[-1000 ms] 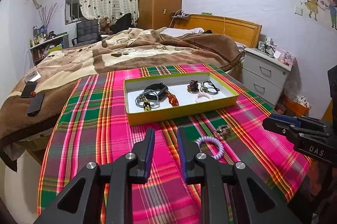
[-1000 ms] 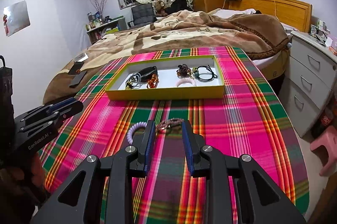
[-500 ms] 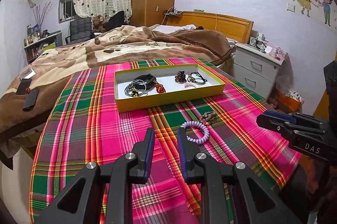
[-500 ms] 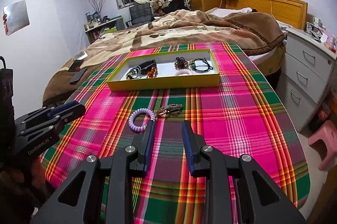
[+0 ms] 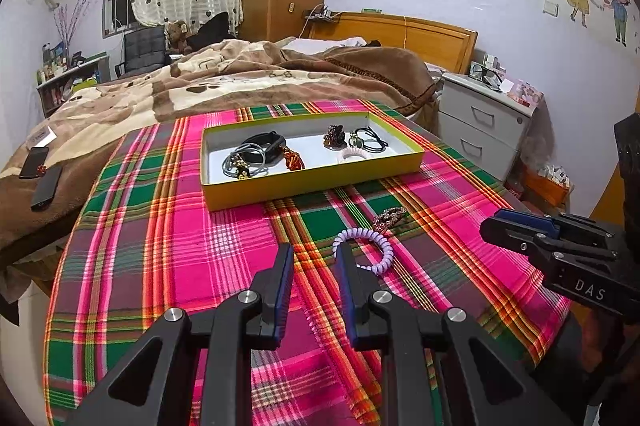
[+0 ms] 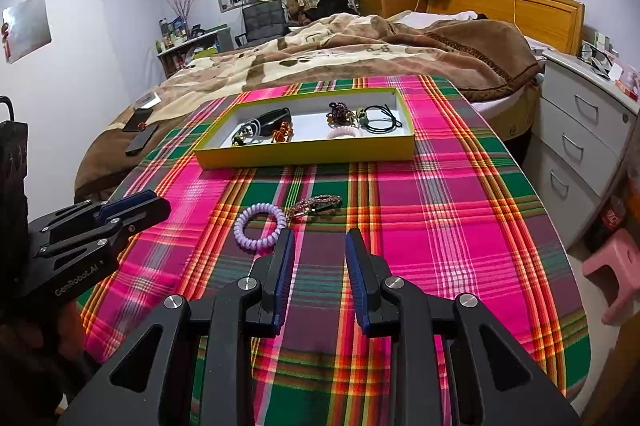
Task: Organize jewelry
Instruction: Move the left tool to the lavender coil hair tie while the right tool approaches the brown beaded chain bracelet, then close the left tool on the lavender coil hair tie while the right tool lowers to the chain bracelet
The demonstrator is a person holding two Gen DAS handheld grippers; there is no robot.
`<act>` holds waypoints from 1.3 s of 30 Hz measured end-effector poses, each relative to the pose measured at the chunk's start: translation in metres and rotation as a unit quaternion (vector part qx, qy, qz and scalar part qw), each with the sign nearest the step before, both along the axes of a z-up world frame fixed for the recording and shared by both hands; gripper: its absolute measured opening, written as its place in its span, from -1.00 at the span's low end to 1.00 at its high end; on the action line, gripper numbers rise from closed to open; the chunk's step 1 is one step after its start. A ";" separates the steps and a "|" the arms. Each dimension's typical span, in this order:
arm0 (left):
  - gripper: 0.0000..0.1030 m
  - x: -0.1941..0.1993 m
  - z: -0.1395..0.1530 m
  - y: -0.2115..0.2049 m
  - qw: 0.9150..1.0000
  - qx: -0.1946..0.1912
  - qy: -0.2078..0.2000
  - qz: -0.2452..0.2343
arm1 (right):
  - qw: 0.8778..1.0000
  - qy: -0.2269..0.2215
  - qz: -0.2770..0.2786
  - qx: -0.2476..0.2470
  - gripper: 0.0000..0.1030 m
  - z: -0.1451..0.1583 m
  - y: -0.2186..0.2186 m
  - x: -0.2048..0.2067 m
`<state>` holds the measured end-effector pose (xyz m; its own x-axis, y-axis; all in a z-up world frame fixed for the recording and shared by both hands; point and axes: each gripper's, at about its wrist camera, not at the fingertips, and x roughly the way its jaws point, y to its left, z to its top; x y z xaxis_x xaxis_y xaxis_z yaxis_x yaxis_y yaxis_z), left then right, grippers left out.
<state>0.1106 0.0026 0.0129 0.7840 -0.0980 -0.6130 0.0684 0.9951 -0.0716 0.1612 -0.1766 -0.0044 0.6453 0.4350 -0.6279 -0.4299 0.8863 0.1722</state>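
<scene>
A yellow-green tray point(image 5: 316, 182) point(image 6: 308, 152) with several hair ties and bracelets stands on the plaid table. A lilac spiral hair tie point(image 5: 366, 250) point(image 6: 260, 228) and a brown beaded bracelet point(image 5: 390, 216) point(image 6: 316, 206) lie on the cloth in front of the tray. My left gripper point(image 5: 314, 258) is open and empty, just left of and behind the lilac tie. My right gripper point(image 6: 320, 246) is open and empty, behind the bracelet and right of the tie. Each gripper shows at the side of the other view, the right point(image 5: 560, 246) and the left point(image 6: 92, 230).
The plaid tablecloth point(image 6: 440, 206) covers the table, whose edges fall off left and right. A bed with a brown blanket point(image 5: 240, 82) lies behind. A white drawer unit point(image 6: 580, 146) and a pink stool point(image 6: 616, 266) stand to the right. Phones point(image 5: 44, 178) lie on the bed.
Both grippers have drawn back from the tray and risen; the tie and bracelet now show farther ahead of the fingers. The right gripper's jaws stand slightly wider.
</scene>
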 end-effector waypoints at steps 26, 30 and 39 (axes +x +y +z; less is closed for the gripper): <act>-0.59 0.071 -0.045 -0.020 0.994 -0.028 0.107 -0.015 | 1.000 0.023 -0.004 -0.002 -0.48 -0.015 0.004 0.025; -0.62 0.074 -0.049 -0.023 0.993 -0.012 0.115 -0.013 | 1.000 0.030 -0.004 0.003 -0.48 -0.018 0.005 0.030; -0.83 0.070 -0.044 -0.013 0.994 -0.014 0.104 -0.003 | 0.998 0.058 0.001 0.021 -0.48 -0.026 0.015 0.046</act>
